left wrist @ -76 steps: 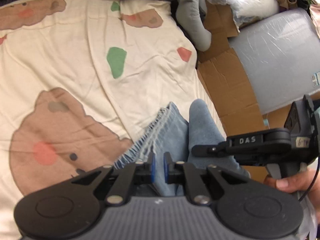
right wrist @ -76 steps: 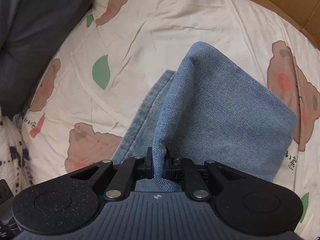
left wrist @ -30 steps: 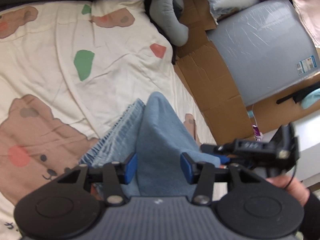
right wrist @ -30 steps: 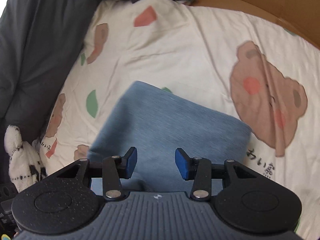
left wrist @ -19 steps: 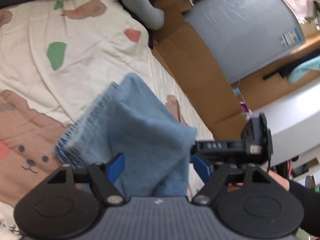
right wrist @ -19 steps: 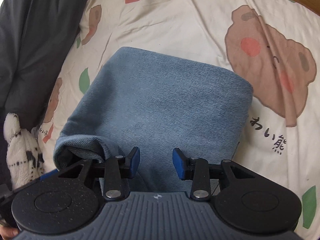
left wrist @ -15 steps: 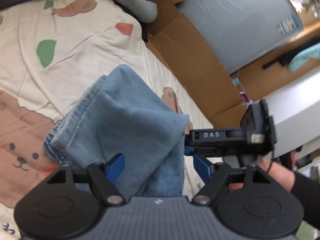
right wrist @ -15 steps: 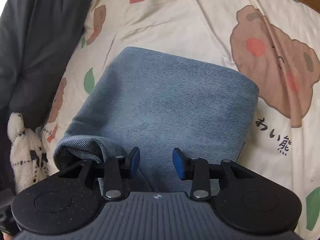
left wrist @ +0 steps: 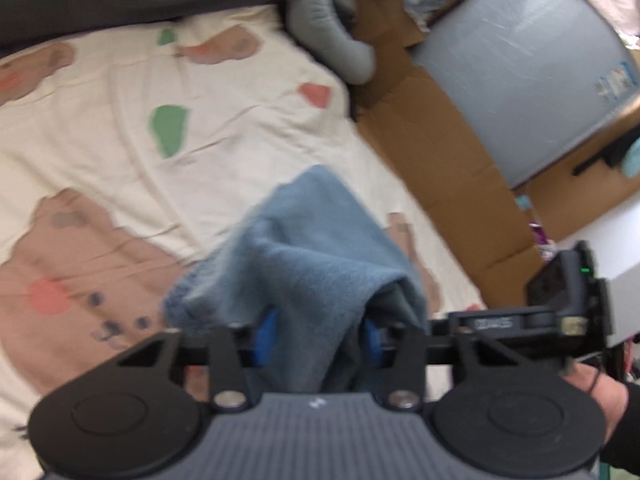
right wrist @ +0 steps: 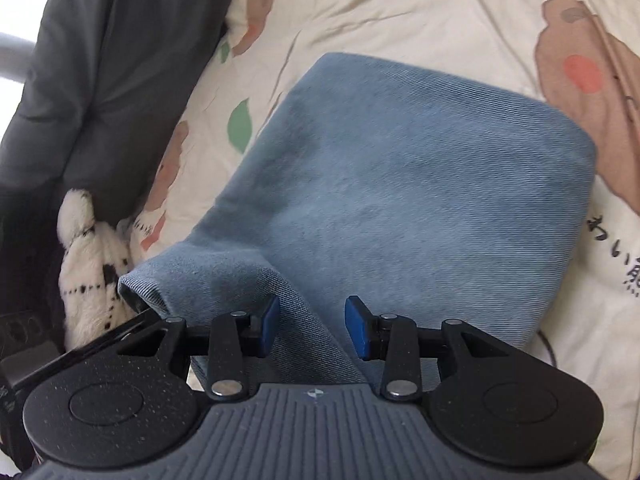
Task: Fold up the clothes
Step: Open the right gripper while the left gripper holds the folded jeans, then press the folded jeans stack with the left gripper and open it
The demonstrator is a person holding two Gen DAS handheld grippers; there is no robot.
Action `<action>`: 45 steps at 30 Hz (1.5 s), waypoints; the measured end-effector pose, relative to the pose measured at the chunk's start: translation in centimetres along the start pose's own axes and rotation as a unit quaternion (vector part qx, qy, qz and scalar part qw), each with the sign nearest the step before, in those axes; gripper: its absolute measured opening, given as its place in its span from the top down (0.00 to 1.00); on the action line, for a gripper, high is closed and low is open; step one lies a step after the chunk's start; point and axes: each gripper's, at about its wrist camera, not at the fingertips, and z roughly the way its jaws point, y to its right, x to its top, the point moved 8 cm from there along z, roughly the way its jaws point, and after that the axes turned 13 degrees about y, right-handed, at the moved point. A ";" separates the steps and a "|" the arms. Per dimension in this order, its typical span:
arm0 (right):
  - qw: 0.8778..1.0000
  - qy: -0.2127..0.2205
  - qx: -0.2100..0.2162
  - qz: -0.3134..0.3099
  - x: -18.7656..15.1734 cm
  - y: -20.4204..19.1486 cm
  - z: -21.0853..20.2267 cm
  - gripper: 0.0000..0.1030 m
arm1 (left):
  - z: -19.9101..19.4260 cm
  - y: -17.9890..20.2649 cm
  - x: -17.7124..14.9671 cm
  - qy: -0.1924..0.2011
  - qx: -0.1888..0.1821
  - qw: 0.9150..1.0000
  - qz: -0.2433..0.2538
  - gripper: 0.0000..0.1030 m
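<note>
Folded blue denim garment (right wrist: pixel 420 184) lies on the bed, on the cream bear-print sheet (right wrist: pixel 460 8).

Left claw (left wrist: pixel 318 338): jaws closing, with a raised bunch of the denim (left wrist: pixel 316 264) between the blue pads. Frame is motion-blurred, so I can't tell if the pads are pressing on the cloth.

Right claw (right wrist: pixel 312 326): jaws parted, sitting over the near edge of the denim. A fold ridge runs up between the pads, neither visibly pressing it. Not gripping.

Relative to the denim:
- right claw body (left wrist: pixel 560 312) just beside it on the right in the left wrist view
- dark grey blanket (right wrist: pixel 100 60) beyond it to the left
- black-and-white fluffy thing (right wrist: pixel 88 264) near its left corner
- flattened cardboard (left wrist: pixel 440 160) off the bed edge
</note>
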 end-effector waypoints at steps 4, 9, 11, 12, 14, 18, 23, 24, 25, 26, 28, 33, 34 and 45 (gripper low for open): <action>1.000 -0.004 -0.005 -0.010 -0.3 -0.2 0.3 0.57 | -0.5 -2.3 0.1 0.000 0.024 1.000 0.006 0.90; 0.998 -0.002 -0.051 -0.035 -0.8 0.9 0.5 0.57 | -0.8 -4.6 0.1 -0.010 0.035 0.999 -0.001 0.91; 0.997 -0.003 -0.060 -0.040 -1.2 1.3 0.6 0.57 | -0.8 -5.2 0.1 -0.011 0.034 0.999 0.001 0.91; 0.997 -0.005 -0.061 -0.040 -1.5 1.5 0.5 0.57 | -0.9 -5.3 0.1 -0.011 0.032 0.999 0.003 0.91; 0.997 -0.008 -0.059 -0.044 -1.9 1.5 0.4 0.57 | -0.9 -5.2 0.2 -0.011 0.025 1.000 0.013 0.91; 0.998 -0.011 -0.047 -0.045 -3.3 1.6 -0.1 0.58 | -0.6 -5.7 0.6 -0.010 0.020 1.000 0.013 0.92; 0.999 -0.015 -0.031 -0.030 -6.6 2.1 -1.2 0.67 | -0.4 -6.4 0.4 -0.017 0.017 1.000 0.009 0.92; 0.999 -0.015 -0.027 -0.024 -7.3 2.2 -1.5 0.67 | -0.4 -6.5 0.3 -0.020 0.015 1.000 0.007 0.91; 0.999 -0.014 -0.024 -0.019 -7.8 2.3 -1.8 0.67 | -0.5 -6.6 0.1 -0.023 0.012 1.000 0.005 0.90; 1.000 -0.013 -0.019 -0.013 -8.2 2.5 -2.2 0.67 | -0.6 -6.7 0.1 -0.025 0.012 1.000 0.004 0.87; 1.000 -0.014 -0.011 0.001 -8.7 3.0 -3.0 0.67 | -1.0 -6.9 0.0 -0.031 0.012 0.999 0.008 0.77; 0.999 0.014 -0.019 0.038 -8.7 4.3 -5.3 0.67 | -2.7 -7.8 0.2 -0.039 0.021 0.999 0.017 0.70; 0.998 0.025 -0.022 0.048 -8.5 4.7 -5.8 0.67 | -3.0 -8.0 0.5 -0.039 0.021 0.999 0.020 0.65; 0.981 0.121 -0.044 0.143 -7.4 9.8 -7.9 0.52 | -5.0 -7.6 4.3 -0.045 0.005 0.997 0.063 0.52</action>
